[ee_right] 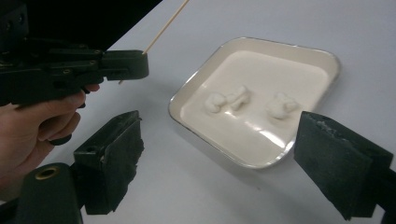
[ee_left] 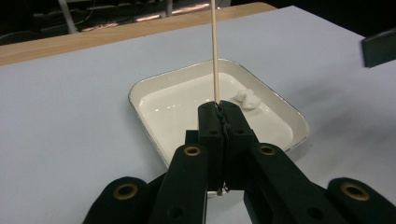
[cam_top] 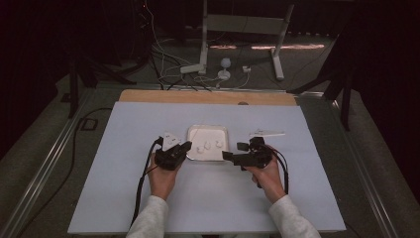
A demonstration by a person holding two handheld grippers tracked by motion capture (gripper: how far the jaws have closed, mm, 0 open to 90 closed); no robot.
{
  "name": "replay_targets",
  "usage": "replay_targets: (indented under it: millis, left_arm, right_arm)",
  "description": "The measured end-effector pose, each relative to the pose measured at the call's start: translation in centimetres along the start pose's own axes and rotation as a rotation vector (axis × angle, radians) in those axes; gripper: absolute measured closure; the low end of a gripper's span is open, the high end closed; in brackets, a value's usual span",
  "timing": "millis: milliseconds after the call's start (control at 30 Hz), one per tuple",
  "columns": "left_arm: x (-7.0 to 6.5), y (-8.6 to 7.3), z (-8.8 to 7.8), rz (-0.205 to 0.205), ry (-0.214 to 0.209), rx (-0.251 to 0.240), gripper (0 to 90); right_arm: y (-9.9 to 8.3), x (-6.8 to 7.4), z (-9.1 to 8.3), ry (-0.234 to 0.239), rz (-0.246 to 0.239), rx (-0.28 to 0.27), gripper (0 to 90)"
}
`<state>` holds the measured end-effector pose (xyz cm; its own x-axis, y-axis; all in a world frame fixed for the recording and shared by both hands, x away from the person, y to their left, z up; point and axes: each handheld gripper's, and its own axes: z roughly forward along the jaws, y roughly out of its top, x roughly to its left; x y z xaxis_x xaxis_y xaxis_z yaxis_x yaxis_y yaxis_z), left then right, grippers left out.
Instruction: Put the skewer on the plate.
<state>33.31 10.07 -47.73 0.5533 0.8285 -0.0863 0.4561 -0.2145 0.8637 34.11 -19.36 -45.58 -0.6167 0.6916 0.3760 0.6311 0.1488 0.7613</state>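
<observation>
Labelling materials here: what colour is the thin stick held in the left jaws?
Pale tan, like bare wood: the stick shows best in the left gripper view.

Lying beyond the mat point(cam_top: 124, 198): a wooden table edge point(cam_top: 148, 96), floor cables point(cam_top: 168, 74), a white stand point(cam_top: 203, 39), a white strip point(cam_top: 267, 133).

glossy metal tray point(ee_right: 205, 84), thin wooden skewer point(ee_left: 215, 51)

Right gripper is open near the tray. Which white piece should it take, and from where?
Probably the lone white piece. It lies apart from the two touching pieces in the tray, so there is bare tray beside it for the jaws. Bring the right gripper in from above, over the low rim, and pinch across the narrow middle. The left gripper is shut on the wooden skewer.
</observation>
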Motion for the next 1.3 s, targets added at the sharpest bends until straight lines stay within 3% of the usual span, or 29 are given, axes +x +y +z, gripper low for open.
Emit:
replay_targets:
  millis: [300,667,1067,1300]
  left_arm:
    - [0.1,0.1,1.1,-0.032,0.018,0.024,89.5]
    - [-0.1,0.0,2.2,-0.037,0.031,0.051,89.4]
    - [-0.4,-0.6,3.7,-0.040,0.052,0.095,89.1]
    - [-0.6,-1.0,4.5,-0.055,0.068,0.124,89.1]
  right_arm:
    - [-1.1,-0.6,-1.7,-0.015,-0.009,-0.015,14.7]
    - [-2.6,-1.5,-4.0,-0.036,-0.012,-0.033,14.5]
    - [-3.6,-2.9,-6.6,-0.055,0.034,-0.069,14.6]
    - [-3.8,-3.0,-7.2,-0.060,0.041,-0.079,14.6]
